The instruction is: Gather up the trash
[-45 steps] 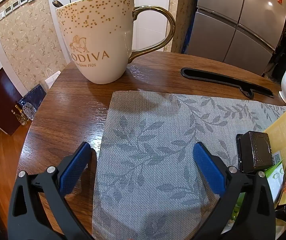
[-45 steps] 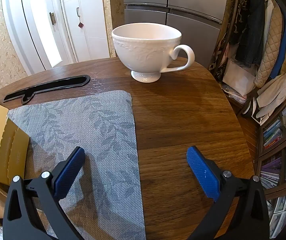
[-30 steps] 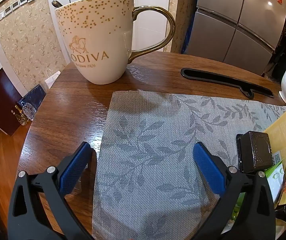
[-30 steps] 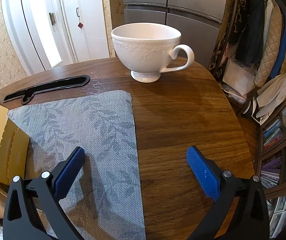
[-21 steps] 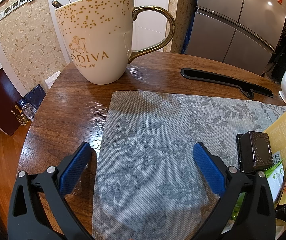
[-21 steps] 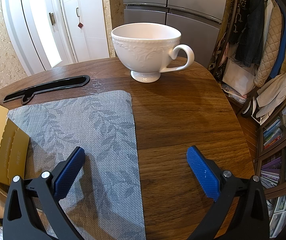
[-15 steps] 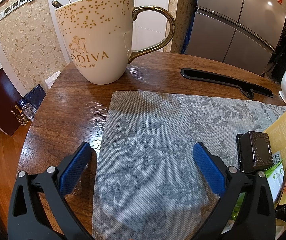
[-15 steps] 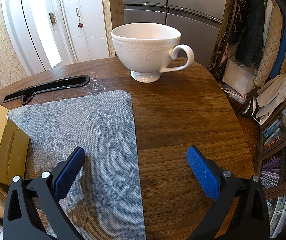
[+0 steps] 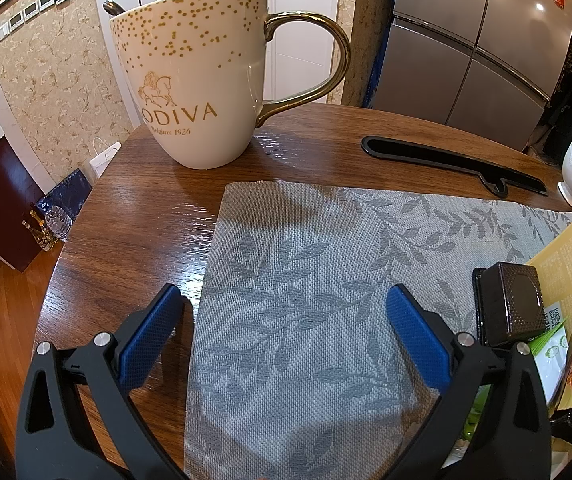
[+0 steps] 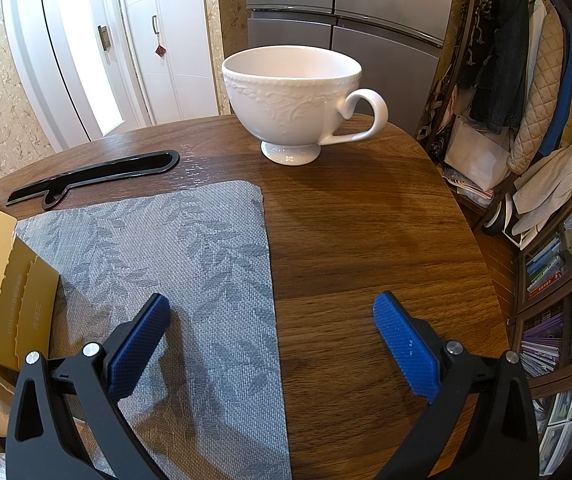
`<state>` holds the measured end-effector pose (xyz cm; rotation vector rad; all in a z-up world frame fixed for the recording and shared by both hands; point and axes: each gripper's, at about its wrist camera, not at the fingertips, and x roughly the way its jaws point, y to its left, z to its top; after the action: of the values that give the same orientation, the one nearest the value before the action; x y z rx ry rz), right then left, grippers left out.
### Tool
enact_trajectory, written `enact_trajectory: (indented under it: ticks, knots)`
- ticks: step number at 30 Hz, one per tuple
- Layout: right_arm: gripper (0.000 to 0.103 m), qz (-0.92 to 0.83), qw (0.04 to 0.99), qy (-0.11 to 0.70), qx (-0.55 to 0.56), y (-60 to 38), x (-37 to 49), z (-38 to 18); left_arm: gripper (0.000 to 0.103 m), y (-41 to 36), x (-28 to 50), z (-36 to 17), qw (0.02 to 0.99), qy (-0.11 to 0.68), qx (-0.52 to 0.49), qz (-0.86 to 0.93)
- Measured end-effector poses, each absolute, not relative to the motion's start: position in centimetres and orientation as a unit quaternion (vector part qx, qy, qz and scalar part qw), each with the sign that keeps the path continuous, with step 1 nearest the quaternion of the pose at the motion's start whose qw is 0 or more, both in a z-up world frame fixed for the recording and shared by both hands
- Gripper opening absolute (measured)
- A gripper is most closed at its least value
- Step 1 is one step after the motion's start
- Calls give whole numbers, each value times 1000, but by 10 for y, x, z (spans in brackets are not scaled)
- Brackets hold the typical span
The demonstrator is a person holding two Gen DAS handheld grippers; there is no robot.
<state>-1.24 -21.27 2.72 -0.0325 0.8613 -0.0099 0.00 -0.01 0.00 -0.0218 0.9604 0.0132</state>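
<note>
Both grippers, left (image 9: 282, 320) and right (image 10: 270, 328), hover with jaws wide apart, holding nothing. Wrappers (image 9: 557, 344) and a yellow box (image 10: 2, 276) lie mid-desk; reaching carelessly could topple the mug (image 9: 194, 80).

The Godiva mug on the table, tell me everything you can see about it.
The Godiva mug is a large cream mug, ceramic by its look, with scattered gold dots near the rim, a gold horse-and-rider logo, the letters "ODIVA" in view, "Belgium 1926" beneath, and a curved gold handle pointing right. It stands upright on the wooden table, just beyond the grey leaf-patterned placemat's far left corner. A dark spoon-like tip shows at its rim. Nothing grips it.
</note>
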Motion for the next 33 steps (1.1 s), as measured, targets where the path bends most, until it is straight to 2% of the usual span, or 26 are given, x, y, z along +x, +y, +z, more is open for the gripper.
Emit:
enact_trajectory:
  ticks: [33]
  knots:
    - [99, -6, 909, 416, -18, -209, -14, 16, 102, 0, 0, 0, 887, 462, -11, 6]
